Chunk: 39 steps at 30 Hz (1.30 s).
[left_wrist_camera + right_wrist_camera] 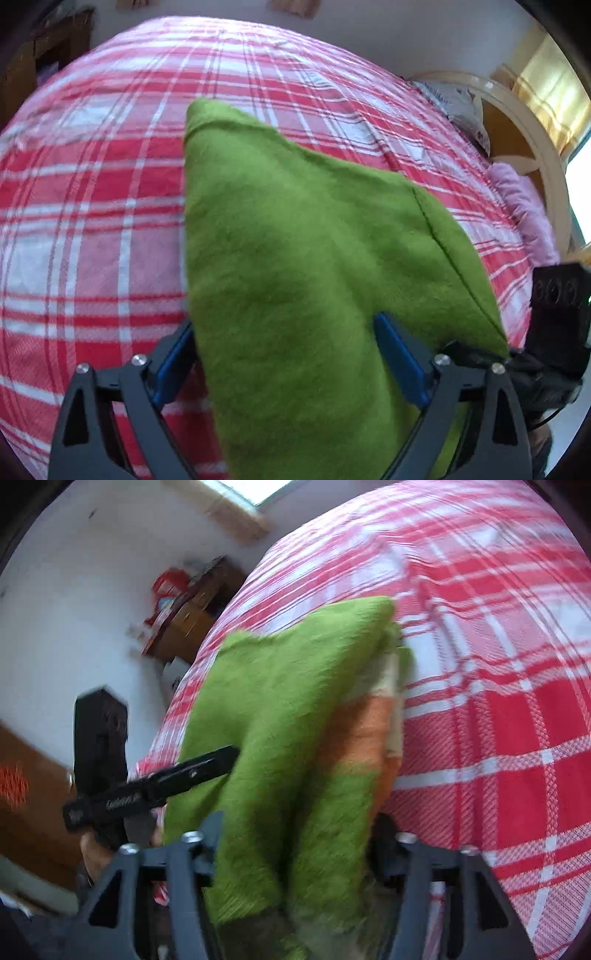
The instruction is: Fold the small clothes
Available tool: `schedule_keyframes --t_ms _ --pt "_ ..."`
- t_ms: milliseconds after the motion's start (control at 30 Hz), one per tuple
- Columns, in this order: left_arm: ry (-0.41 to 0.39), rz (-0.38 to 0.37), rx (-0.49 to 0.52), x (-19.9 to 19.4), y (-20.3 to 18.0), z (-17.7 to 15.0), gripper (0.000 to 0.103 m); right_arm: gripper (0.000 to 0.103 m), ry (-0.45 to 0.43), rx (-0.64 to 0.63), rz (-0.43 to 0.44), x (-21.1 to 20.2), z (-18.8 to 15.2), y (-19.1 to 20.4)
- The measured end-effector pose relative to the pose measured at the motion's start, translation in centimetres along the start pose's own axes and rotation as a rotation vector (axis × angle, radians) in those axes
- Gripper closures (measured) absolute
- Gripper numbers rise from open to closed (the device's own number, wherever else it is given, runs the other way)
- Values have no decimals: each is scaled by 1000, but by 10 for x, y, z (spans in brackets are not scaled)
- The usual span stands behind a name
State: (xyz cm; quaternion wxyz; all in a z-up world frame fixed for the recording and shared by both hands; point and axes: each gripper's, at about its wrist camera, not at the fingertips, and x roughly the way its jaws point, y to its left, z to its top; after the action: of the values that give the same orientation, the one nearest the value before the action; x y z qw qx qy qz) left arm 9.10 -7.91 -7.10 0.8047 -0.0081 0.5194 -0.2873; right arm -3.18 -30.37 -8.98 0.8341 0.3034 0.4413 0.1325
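Observation:
A green fleece garment [295, 240] with orange and cream stripes [373, 720] hangs over the red and white plaid bed [92, 221]. It drapes between the blue-padded fingers of my left gripper [288, 354] and hides the fingertips. In the right wrist view the same garment [277, 709] fills the gap of my right gripper [295, 849], whose fingertips are also covered. The left gripper shows from the side in the right wrist view [147, 794], reaching into the cloth's left edge. The right gripper's body shows at the right edge of the left wrist view [557, 314].
The plaid bed [498, 701] fills most of both views. A pink pillow [524, 210] and a cream headboard [532, 147] lie at the right. A wooden cabinet [192, 613] stands by the white wall beyond the bed's left edge.

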Motion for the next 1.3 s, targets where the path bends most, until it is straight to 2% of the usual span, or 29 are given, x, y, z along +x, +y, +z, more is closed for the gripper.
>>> schedule_keyframes --t_ms 167,233,267,300,367,433,533,667,933,1300 --pt "-49 17 4 4 -4 3 13 40 -73 31 53 7 7 -12" --pt "-70 19 3 3 -6 1 26 42 -92 30 44 4 5 -13" --pt "-80 21 2 1 -8 -1 29 45 -102 23 28 4 5 -10" --pt "-90 33 3 0 -11 -3 34 52 -115 12 -17 5 2 -7" --pt "-119 69 13 -7 -16 -7 45 58 -132 -20 -82 3 -5 6" --pt "-148 106 43 -17 -26 -10 63 61 -147 -59 -137 -1 -8 21" --pt "-170 164 99 -26 -41 -15 64 63 -188 -163 -207 -12 -16 55" --pt "-195 174 85 -43 -37 -22 64 64 -221 -236 -238 -26 -30 85" --pt "-248 231 74 -76 -28 -33 64 64 -251 -286 -227 -33 -53 124" --pt "-292 294 -54 -115 34 -60 65 64 -194 -399 -155 7 -64 189"
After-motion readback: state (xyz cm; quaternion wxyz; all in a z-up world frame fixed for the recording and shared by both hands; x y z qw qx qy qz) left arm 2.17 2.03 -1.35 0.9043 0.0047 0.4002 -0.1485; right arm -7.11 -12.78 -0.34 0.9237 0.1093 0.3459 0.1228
